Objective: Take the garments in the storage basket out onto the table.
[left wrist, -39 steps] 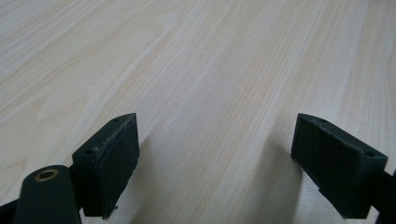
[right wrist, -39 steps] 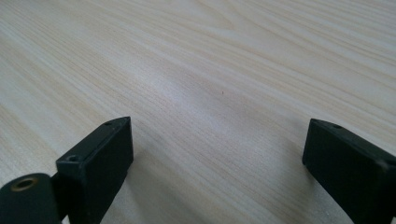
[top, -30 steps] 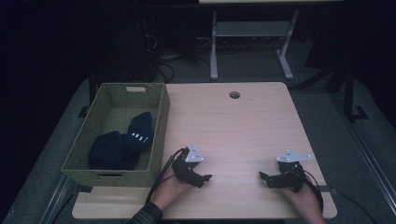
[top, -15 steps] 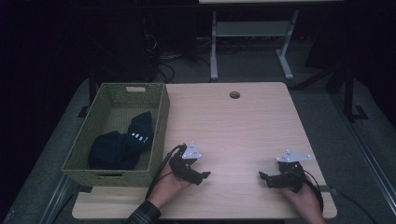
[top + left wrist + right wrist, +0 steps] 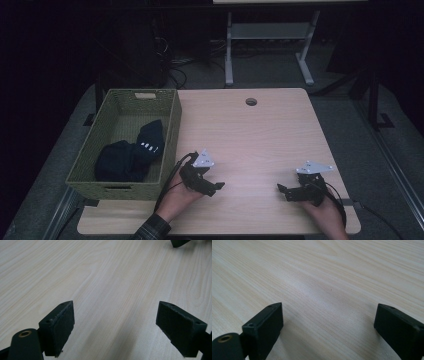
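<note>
Both grippers' fingers (image 5: 58,327) stand spread and empty. The left gripper (image 5: 214,187) and right gripper (image 5: 284,190) rest near the bench's (image 5: 260,135) near edge. The dark socks (image 5: 131,156) lie in the woven basket (image 5: 170,125) at left. Judging by this, the work seems finished or paused; any next move calls for a reach left.

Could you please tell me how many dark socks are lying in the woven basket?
2, as far as I can tell: one sock leaning against the basket right wall, one bundled sock at its near left. More may be hidden beneath.
</note>
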A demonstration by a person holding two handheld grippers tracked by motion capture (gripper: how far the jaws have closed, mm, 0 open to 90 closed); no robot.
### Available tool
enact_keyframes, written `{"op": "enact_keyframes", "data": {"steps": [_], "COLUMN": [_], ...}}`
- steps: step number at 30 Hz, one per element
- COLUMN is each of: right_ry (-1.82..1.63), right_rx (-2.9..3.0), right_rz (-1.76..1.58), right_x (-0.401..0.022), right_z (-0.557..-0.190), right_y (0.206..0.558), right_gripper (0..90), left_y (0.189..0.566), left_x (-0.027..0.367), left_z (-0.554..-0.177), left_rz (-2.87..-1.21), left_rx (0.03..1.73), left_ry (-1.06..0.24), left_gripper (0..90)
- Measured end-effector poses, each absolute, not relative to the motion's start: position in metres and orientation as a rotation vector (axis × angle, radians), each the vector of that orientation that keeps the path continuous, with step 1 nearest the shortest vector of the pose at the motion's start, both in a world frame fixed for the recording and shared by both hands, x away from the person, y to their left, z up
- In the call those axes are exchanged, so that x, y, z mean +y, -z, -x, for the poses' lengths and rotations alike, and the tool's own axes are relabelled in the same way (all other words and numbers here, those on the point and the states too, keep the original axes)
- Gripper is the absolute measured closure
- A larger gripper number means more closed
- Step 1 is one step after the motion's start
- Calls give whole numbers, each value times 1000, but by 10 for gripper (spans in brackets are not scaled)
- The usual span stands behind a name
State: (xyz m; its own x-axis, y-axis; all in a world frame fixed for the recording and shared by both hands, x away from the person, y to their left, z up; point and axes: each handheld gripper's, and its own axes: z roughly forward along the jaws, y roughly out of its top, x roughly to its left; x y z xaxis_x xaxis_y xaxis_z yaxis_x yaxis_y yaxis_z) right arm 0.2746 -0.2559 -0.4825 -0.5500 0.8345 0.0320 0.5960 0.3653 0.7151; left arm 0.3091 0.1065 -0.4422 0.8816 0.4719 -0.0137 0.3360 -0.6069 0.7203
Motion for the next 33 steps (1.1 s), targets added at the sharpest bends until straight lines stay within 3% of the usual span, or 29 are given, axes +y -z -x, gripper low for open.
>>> {"op": "enact_keyframes", "data": {"steps": [33], "right_ry": [-990], "right_rx": [2296], "right_rz": [-1256], "right_x": [-256], "right_z": [-275], "right_y": [483], "right_gripper": [83], "left_y": [423], "left_x": [106], "left_z": [-310], "left_rz": [-2301], "left_rx": [547], "left_ry": [-162], "left_gripper": [151]}}
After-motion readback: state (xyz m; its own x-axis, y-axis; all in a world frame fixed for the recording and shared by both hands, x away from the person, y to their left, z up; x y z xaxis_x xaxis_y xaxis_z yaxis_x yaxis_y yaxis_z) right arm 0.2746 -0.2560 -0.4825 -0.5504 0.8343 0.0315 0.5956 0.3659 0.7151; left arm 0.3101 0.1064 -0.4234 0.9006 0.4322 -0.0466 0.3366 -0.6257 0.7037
